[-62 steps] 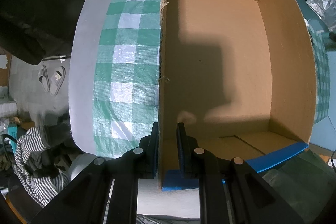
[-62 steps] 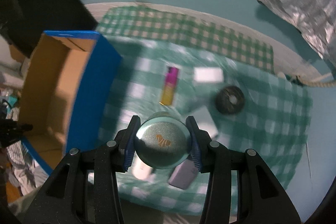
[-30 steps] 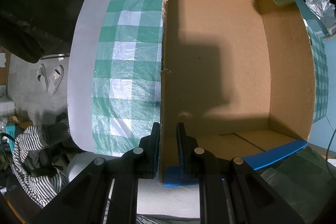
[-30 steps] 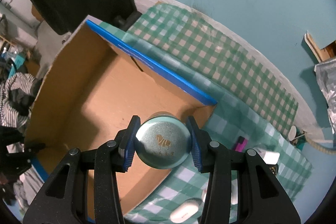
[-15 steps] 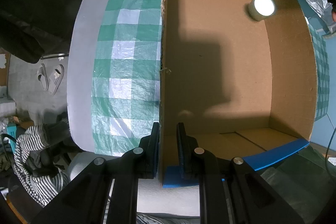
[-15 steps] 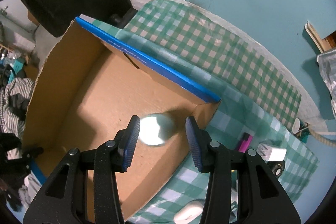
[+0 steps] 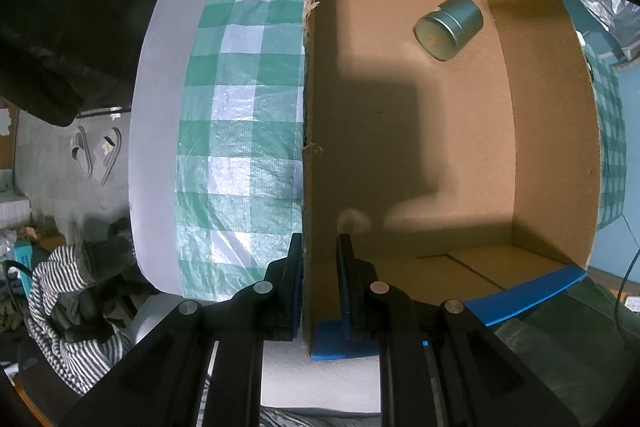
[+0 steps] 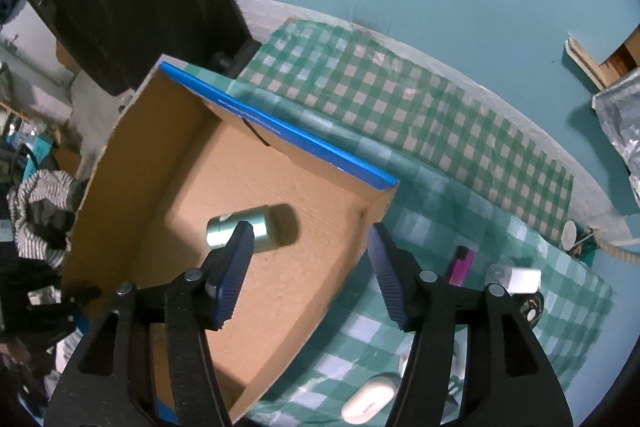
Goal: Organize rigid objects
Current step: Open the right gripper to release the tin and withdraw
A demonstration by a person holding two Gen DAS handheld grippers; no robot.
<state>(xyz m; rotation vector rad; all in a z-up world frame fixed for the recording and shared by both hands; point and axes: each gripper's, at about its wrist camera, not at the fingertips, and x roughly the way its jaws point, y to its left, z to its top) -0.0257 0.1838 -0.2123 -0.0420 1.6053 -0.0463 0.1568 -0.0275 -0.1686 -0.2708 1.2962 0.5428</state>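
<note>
The right hand-held gripper (image 8: 310, 247), jaws just widened and empty, partly hides the metal tin (image 8: 240, 233) lying sideways inside the cardboard box (image 7: 552, 131). The left hand-held gripper (image 7: 318, 281) clamps the box wall. A green checked cloth (image 8: 420, 131) covers the desk.

Lived-in home room, slippers (image 7: 96, 155) on floor, striped clothes heap (image 7: 60, 291), checked tablecloth (image 7: 240, 99)

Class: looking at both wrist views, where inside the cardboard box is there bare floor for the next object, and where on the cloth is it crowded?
Nearly all the box floor is bare; only the tin lies on its side near a far corner. The left gripper clamps one wall. The right gripper, jaws just opened, holds nothing. The cloth is crowded beyond the right gripper's fingers and bare by the wall.
</note>
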